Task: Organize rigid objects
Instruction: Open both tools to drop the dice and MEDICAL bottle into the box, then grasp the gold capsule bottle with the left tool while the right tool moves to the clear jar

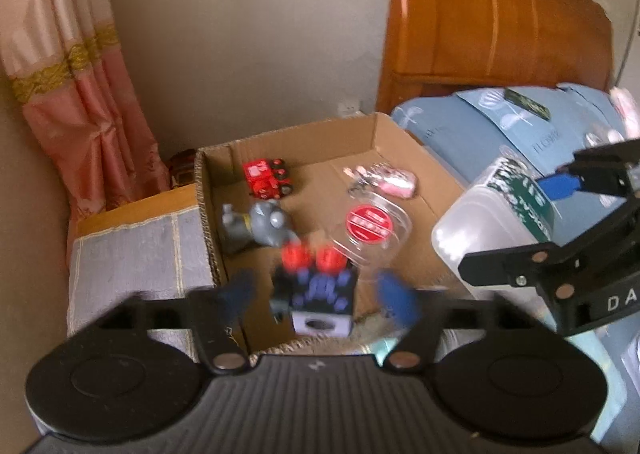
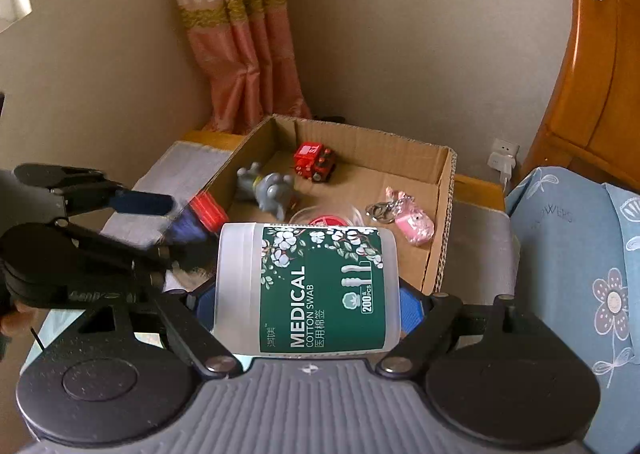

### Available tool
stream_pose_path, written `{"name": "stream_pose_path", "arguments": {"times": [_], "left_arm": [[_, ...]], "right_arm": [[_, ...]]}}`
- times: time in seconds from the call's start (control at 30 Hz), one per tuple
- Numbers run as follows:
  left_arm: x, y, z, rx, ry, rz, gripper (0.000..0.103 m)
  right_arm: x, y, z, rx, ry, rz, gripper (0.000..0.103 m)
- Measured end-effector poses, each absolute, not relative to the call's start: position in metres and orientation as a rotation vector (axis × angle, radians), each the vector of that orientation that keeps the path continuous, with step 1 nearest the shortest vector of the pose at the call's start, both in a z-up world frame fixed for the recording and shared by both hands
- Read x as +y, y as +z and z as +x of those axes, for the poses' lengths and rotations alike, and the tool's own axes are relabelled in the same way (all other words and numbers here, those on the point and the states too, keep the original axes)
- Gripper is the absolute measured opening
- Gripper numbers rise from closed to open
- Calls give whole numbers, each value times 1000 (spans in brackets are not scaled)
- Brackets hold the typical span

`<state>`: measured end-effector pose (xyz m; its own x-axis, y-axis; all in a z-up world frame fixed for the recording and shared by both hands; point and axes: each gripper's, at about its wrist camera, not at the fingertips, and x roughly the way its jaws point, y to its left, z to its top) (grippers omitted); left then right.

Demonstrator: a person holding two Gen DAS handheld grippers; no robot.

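Observation:
An open cardboard box holds a red toy train, a grey toy figure, a clear round case with a red label and a pink keychain. My left gripper is open; a black toy block with red knobs is blurred between its blue fingers, over the box's near edge. My right gripper is shut on a cotton swab jar, held right of the box.
The box stands on a grey cloth over a wooden bedside table. A pink curtain hangs at the left, a wooden headboard at the right. Blue floral bedding lies right of the box. A wall plug sits behind.

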<state>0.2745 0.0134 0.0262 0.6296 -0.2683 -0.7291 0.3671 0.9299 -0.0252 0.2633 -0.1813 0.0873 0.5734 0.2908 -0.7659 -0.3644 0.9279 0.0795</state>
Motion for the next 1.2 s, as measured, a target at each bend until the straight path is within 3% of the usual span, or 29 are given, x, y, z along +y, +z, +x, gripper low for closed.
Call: {"name": "stream_pose_path", "arguments": {"times": [0.03, 0.67, 0.83, 1.2], "left_arm": [[14, 25, 274, 795, -346, 124, 97], [20, 12, 232, 735, -314, 142, 97], [21, 7, 219, 727, -306, 152, 97], [34, -3, 199, 744, -207, 124, 97]], "right_arm": [[-182, 87, 266, 883, 382, -86, 86], [-161, 86, 374, 896, 287, -53, 86], [-157, 74, 400, 925, 259, -14, 103], [-177, 71, 317, 851, 193, -59, 103]]}}
